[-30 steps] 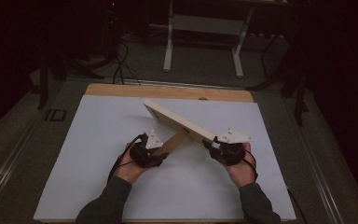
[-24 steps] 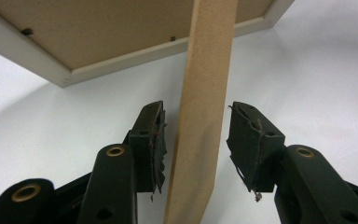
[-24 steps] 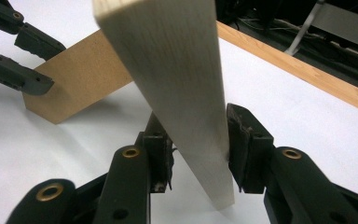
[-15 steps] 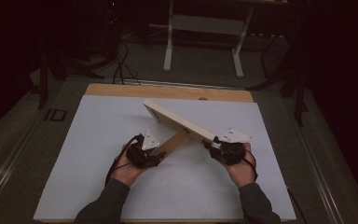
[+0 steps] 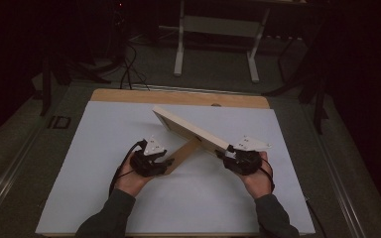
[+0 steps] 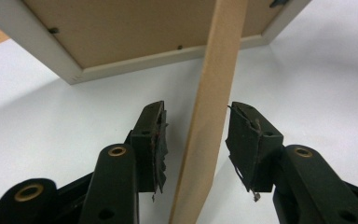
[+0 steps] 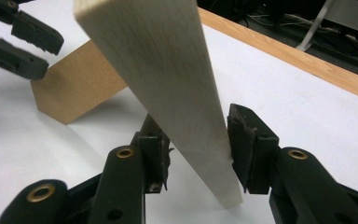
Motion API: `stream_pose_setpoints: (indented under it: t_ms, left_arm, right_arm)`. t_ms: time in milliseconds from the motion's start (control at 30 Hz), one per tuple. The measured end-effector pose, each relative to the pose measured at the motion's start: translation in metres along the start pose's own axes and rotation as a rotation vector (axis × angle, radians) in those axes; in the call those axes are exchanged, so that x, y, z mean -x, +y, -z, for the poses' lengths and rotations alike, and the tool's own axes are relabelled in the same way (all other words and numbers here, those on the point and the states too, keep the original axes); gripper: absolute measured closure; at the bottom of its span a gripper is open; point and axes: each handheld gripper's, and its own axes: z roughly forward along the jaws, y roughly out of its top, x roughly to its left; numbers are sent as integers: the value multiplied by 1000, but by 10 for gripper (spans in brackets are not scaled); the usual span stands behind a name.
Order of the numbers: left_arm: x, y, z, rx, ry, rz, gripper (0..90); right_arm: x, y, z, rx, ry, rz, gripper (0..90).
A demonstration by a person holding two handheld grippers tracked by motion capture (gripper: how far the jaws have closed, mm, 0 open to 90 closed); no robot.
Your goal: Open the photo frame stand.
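High view first: I see the bench (image 5: 104, 198), a pale board with a white sheet across nearly all of it and a strip of bare wood along its far edge. On it, a little to my right of centre, stands the picture frame (image 5: 188, 130), tilted back with its far end raised and its near end low beside my right hand. Its brown easel strut (image 5: 181, 154) runs from the back panel down toward my left hand.

My right hand-held gripper (image 5: 226, 156) is at the frame's low end. In the right gripper view the pale frame edge (image 7: 168, 79) passes between the jaws; the right pad looks to be touching it, the left pad stands just off, so I cannot tell whether it is truly pinched. My left hand-held gripper (image 5: 164, 163) sits at the strut's foot. In the left gripper view the strut (image 6: 209, 116) stands between the jaws with a gap on each side, so this one is spread.

I judge the frame light and rigid, its wood rim the safe place to grip; whatever glazing the front carries is hidden from me and may be fragile. The strut looks like thin fibreboard, stiff along its length but probably weak at its hinge, so I would grip it low and gently.

Against half a second ago, the frame and both hands sit where they did; I see no shift.
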Motion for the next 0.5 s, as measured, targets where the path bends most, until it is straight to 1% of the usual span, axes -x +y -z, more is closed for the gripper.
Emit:
stream_pose_setpoints:
  t_ms: [67,100,267,300,433,500]
  left_arm:
    - [0,0,0,0,0,0,572]
    - [-1,1,4,8,3,9,572]
    - [-2,4,9,29,3,16,582]
    - [-3,6,11,38,-3,18,582]
    - [-4,8,15,65,-8,33,582]
    - [-3,10,16,74,-9,32,581]
  right_arm:
    - [0,0,0,0,1,-1,590]
    - [0,0,0,0,1,-1,587]
    - [1,-2,-1,-4,8,-7,566]
    - [1,-2,-1,-4,9,-7,561]
    - [2,-2,-1,-17,24,-6,538]
    - [3,-2,-1,-19,31,-12,536]
